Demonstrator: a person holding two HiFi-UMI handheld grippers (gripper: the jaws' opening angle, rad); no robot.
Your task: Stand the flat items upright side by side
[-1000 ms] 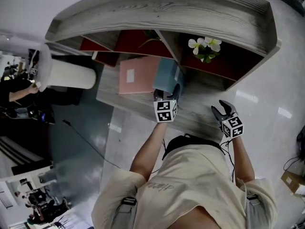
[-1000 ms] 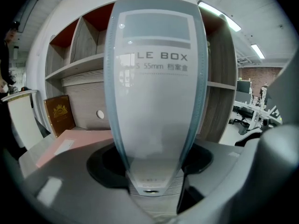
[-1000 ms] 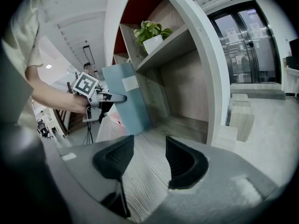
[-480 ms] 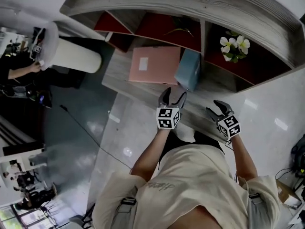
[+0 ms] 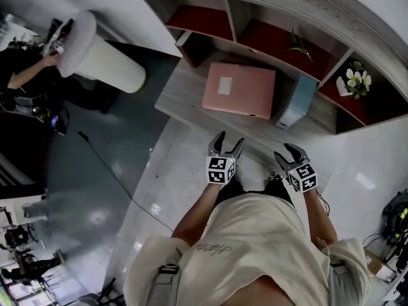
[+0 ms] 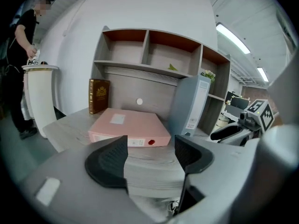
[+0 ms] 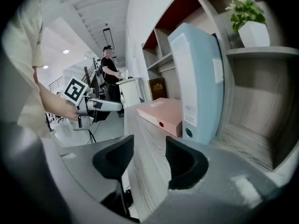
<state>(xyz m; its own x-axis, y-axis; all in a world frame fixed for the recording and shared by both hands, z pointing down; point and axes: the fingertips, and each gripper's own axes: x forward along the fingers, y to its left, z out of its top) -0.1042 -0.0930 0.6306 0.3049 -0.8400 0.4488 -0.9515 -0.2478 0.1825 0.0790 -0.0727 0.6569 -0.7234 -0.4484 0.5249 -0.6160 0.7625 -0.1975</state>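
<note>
The pink flat cardboard binder (image 5: 239, 90) lies flat on the grey wood-grain desk (image 5: 182, 91), just beside the upright pale blue binder (image 5: 298, 102). Bare desk lies to its left and along the front edge — there both grippers hover, well apart from the binders. The left gripper (image 5: 228, 143) has jaws wide and empty, just eased inward; the right gripper (image 5: 288, 152) has jaws apart, holding nothing. The person's torso hides part of the front edge.

Left hand-held gripper (image 5: 228, 141) empty, jaws wide, just narrowing slightly.
</note>
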